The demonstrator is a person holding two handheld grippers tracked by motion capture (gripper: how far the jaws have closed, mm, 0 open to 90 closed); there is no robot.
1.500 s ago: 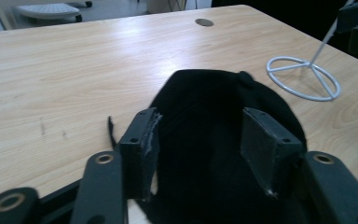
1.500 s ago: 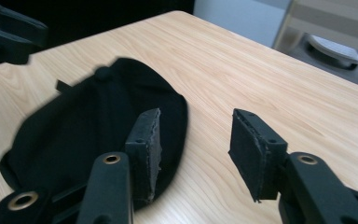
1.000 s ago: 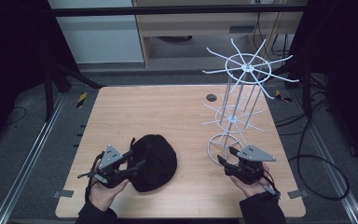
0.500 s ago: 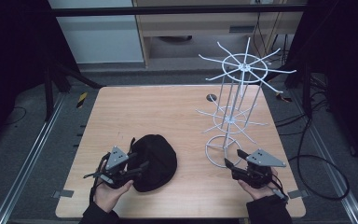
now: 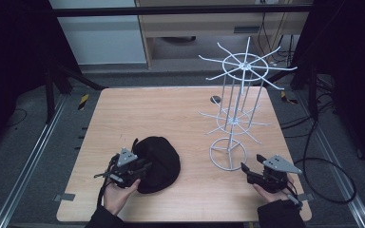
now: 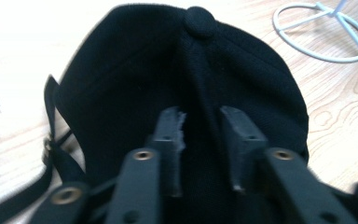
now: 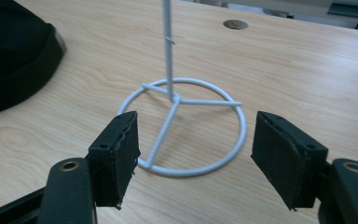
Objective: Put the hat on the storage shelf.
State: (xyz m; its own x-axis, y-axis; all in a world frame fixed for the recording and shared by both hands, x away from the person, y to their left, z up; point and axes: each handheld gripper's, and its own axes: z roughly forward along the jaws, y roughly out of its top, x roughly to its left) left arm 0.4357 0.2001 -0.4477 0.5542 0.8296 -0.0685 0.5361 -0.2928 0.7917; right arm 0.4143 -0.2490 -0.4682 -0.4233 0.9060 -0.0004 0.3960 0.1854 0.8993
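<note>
L gripper (image 5: 140, 167) jaws just closing, pinching a crown fold of black cap (image 5: 159, 164), cap at counter (image 5: 171, 114) 7 o'clock. R gripper (image 5: 248, 171) just opening, apart, nothing between, rack base (image 5: 228, 153) just ahead. Risk: thin fabric pinch slips on lift; R knocks the rack.

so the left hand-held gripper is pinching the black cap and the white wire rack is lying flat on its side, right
Not quite: the white wire rack stands upright on its ring base, as the high view shows. The rest holds: the left hand-held gripper has just been closing, with a fold of the black cap between its jaws.
</note>
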